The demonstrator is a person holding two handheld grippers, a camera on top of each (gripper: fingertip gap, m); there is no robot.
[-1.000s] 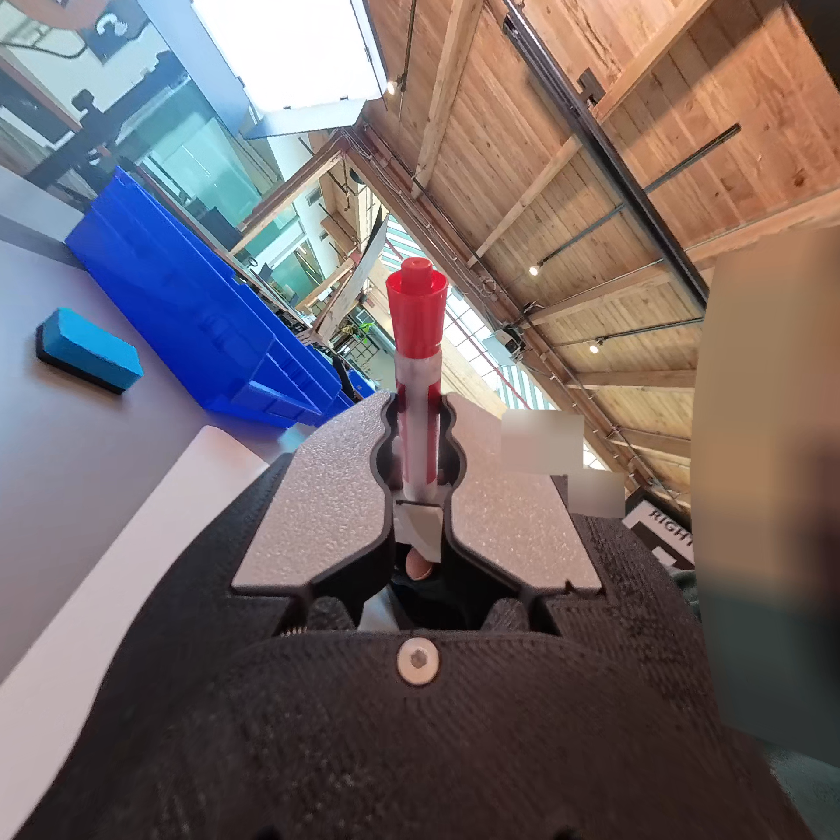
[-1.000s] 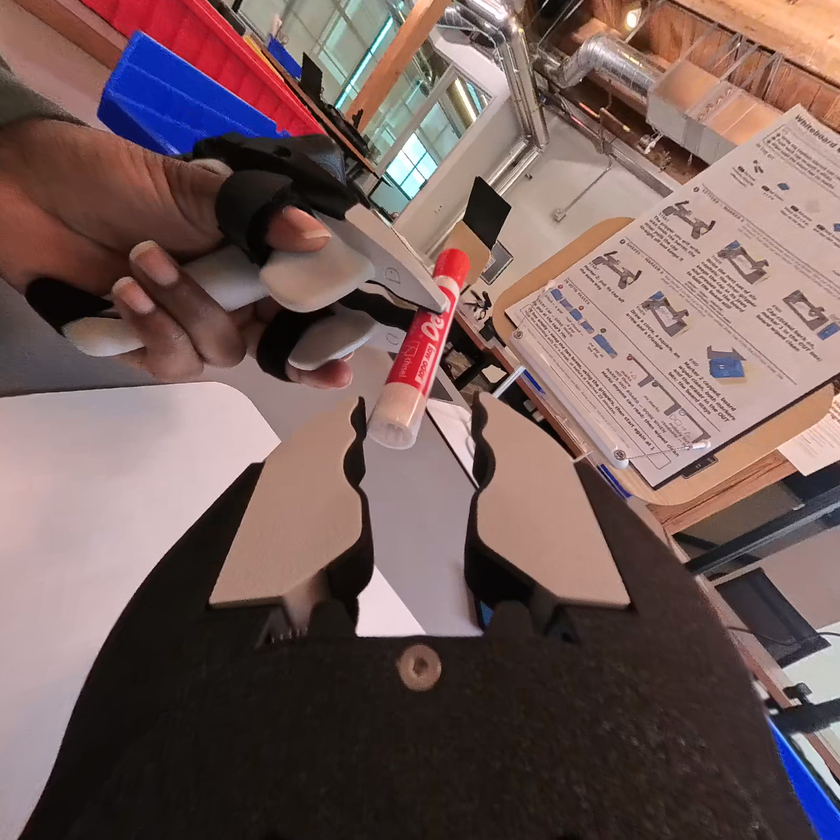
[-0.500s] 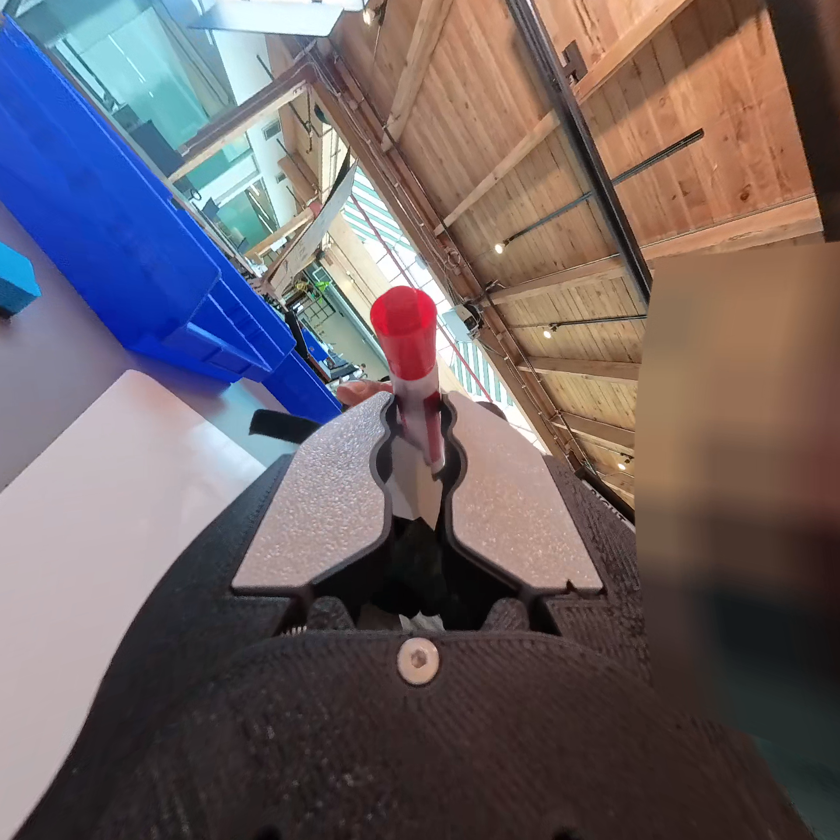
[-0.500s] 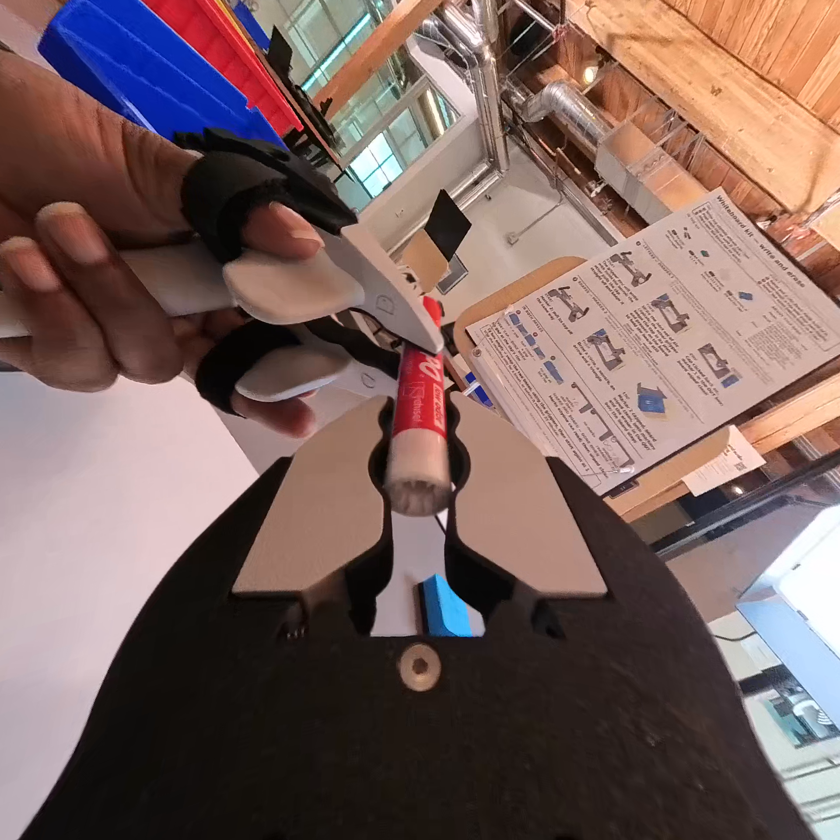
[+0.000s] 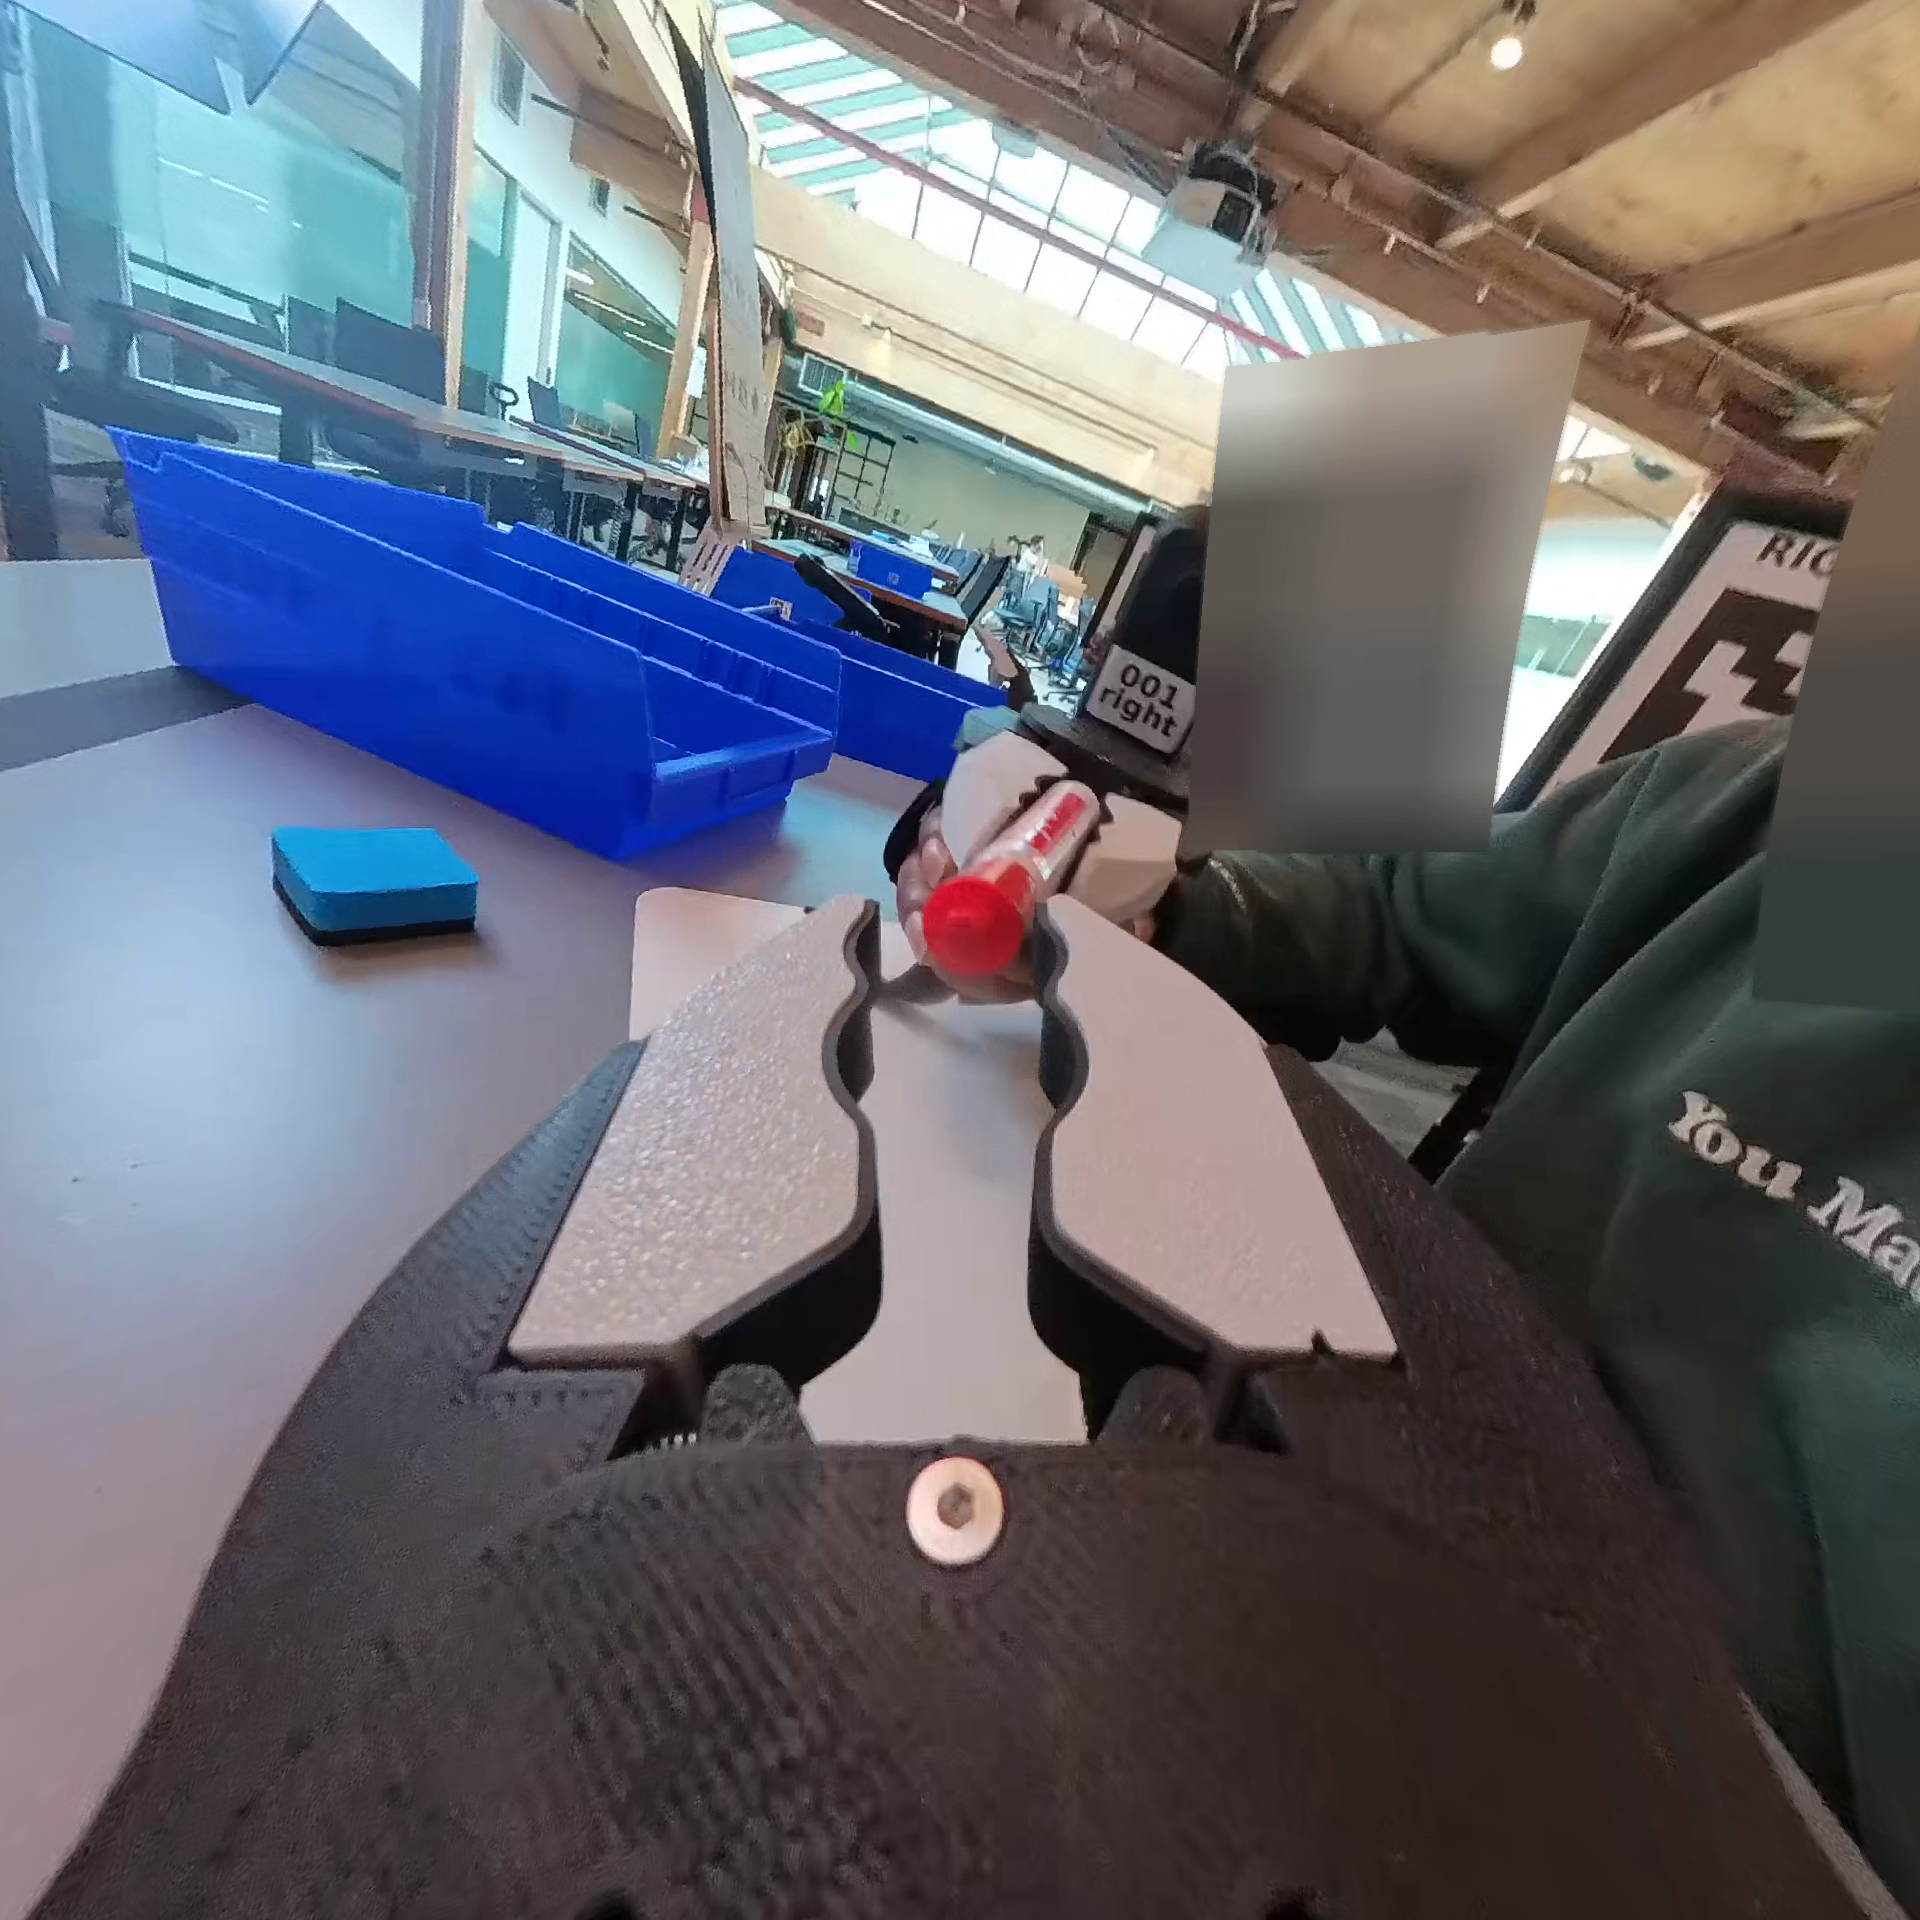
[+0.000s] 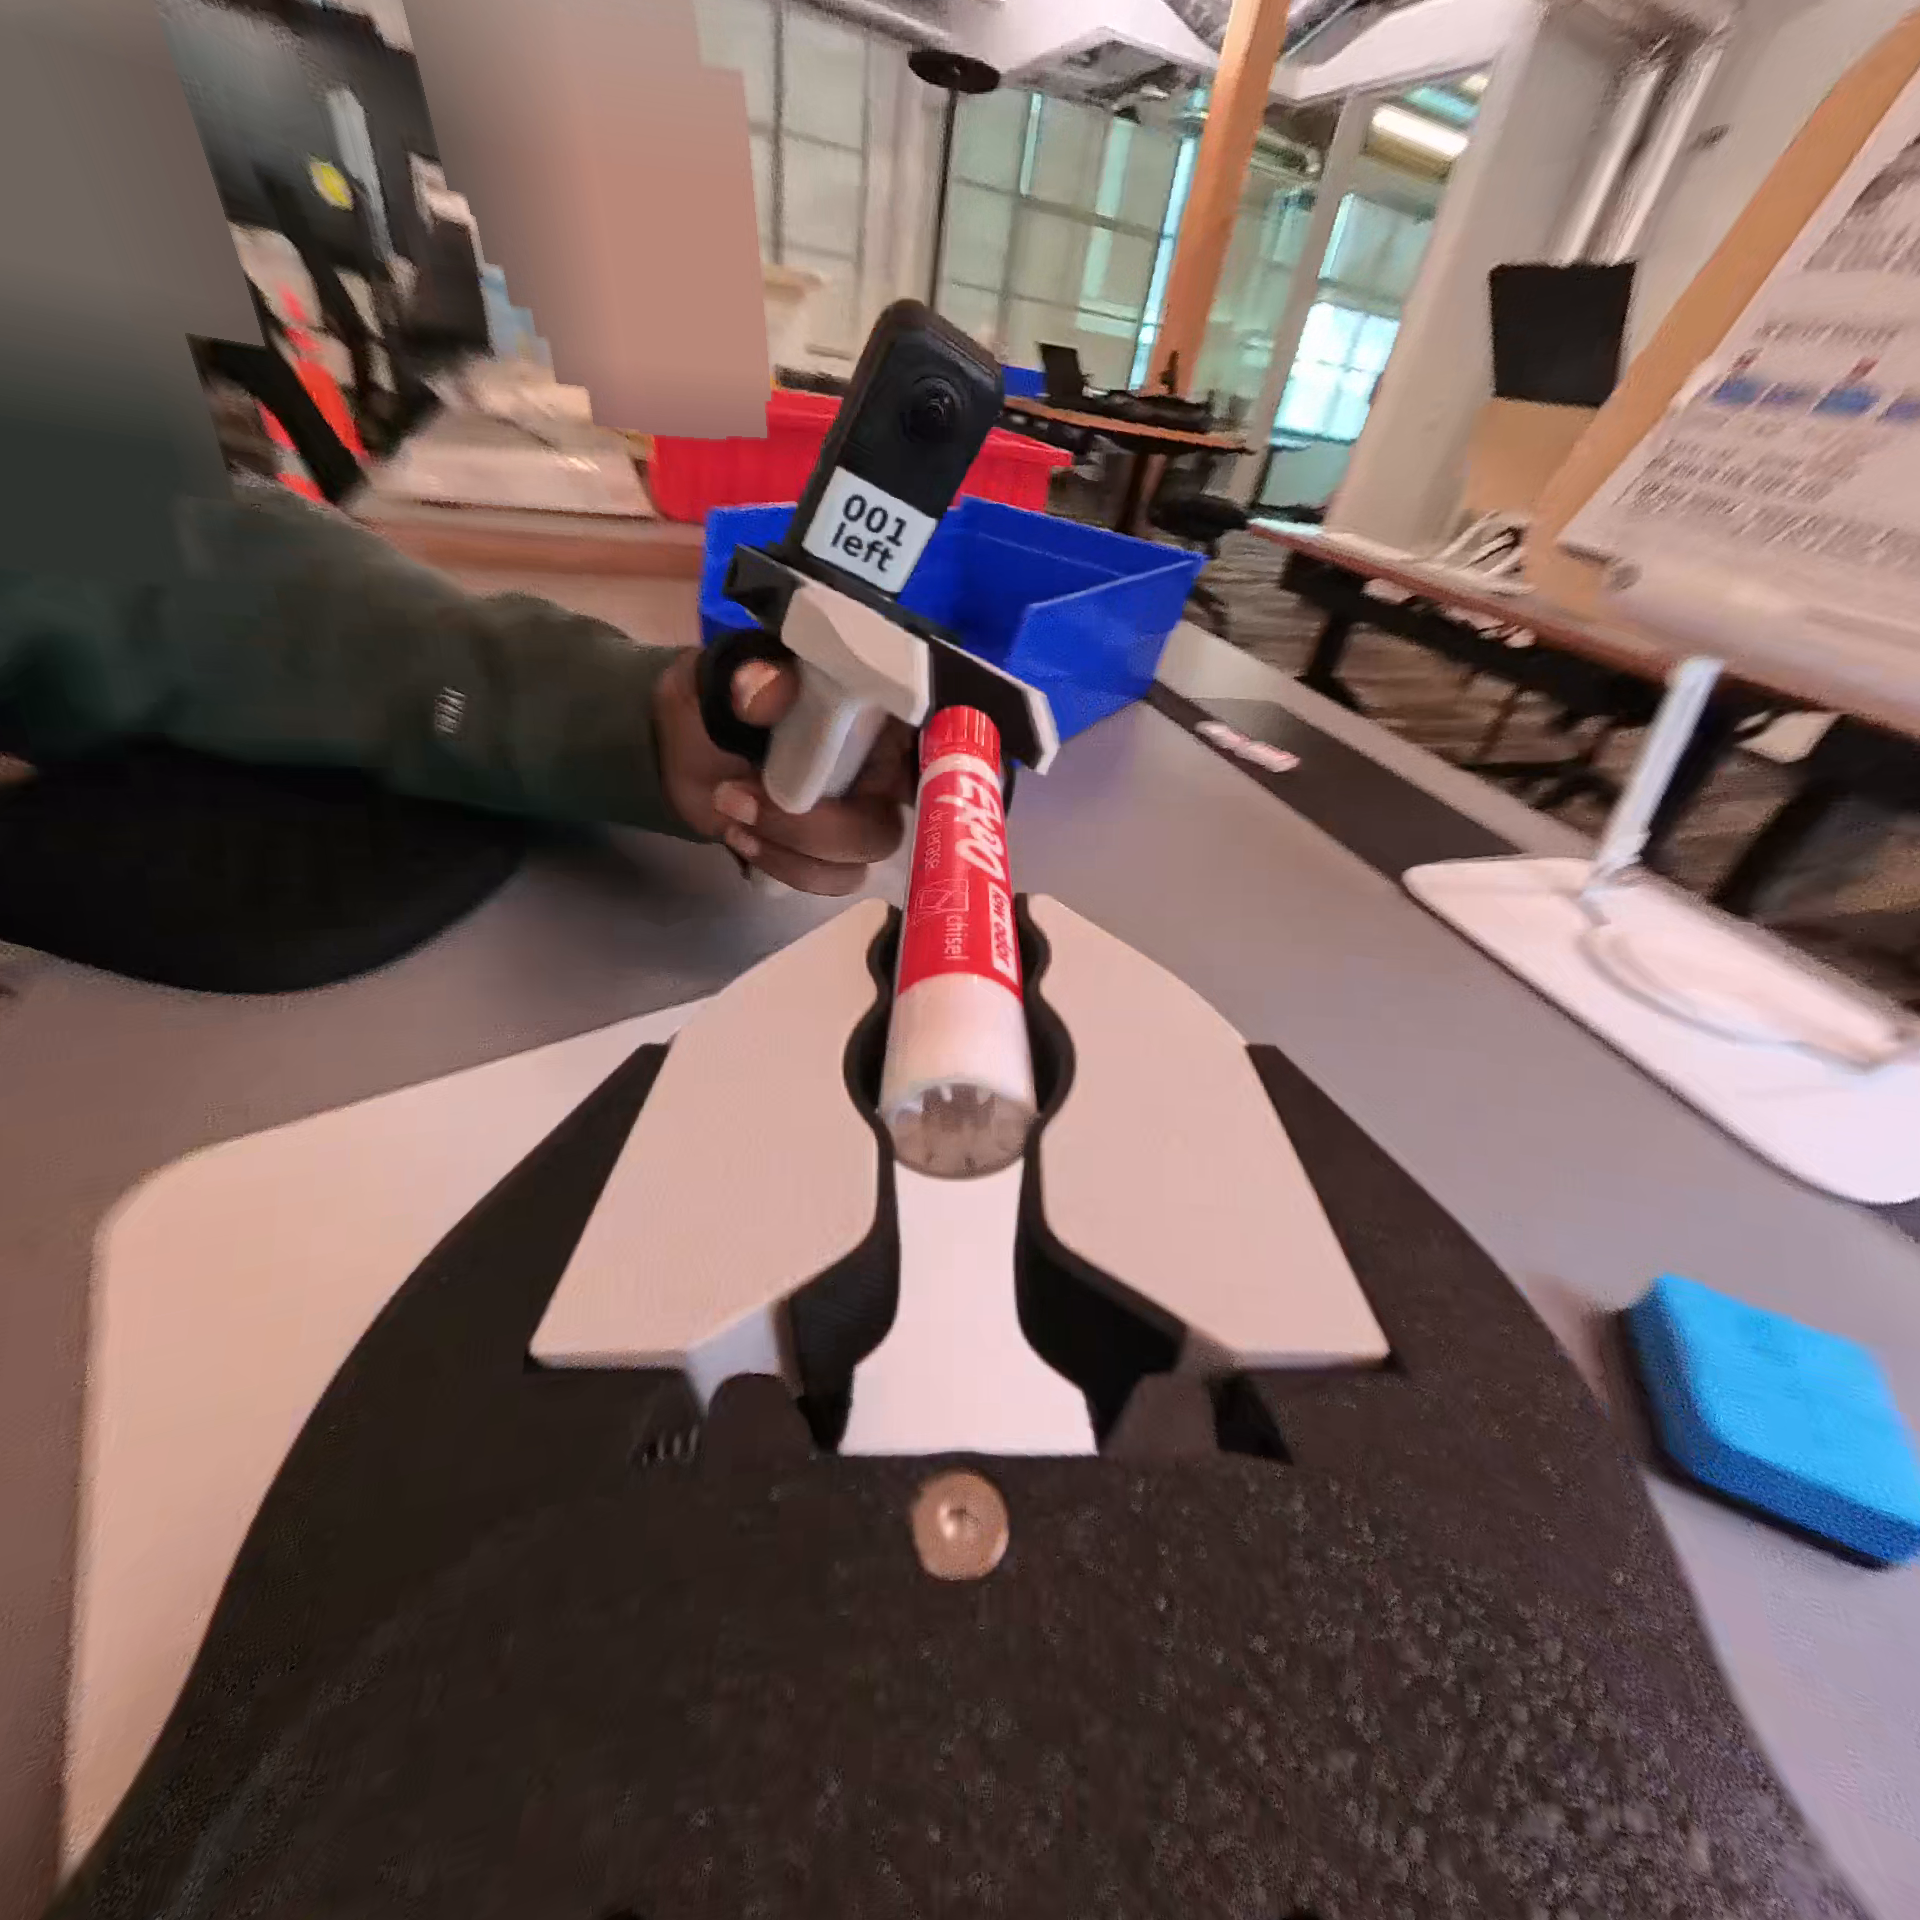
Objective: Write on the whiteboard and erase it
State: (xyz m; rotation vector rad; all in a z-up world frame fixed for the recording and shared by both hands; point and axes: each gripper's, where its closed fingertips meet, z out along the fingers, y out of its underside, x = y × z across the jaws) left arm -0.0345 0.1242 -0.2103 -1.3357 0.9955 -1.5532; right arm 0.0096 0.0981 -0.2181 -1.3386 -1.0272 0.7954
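Over the whiteboard (image 6: 260, 1299), clamping the marker (image 6: 956, 1039) in the right gripper (image 6: 961, 920), with the white barrel seated in the notches of the 2 pads and the butt end pointing back at the lens. Probably gripping that far back so as to leave the red cap (image 5: 971, 920) free for pulling.

Holding the left gripper (image 5: 951, 925) slack and spread just above the whiteboard, with the cap lying in the gap between the tips and seemingly touching neither pad. Judging by that, lining up to pinch the cap and pull it off, with no writing begun on the visible part of the whiteboard.

Leaving the blue eraser (image 5: 374, 883) flat on the table just beside the whiteboard, clear of both tools, presumably waiting for the wiping step. Beyond the whiteboard, showing a long blue bin (image 5: 468, 665), playing no part yet.

Hiding most of the whiteboard under the 2 black gripper bodies, and hiding the marker's tip under the cap. Blurring in the right wrist view, so not telling from there whether the left tips are touching the cap.
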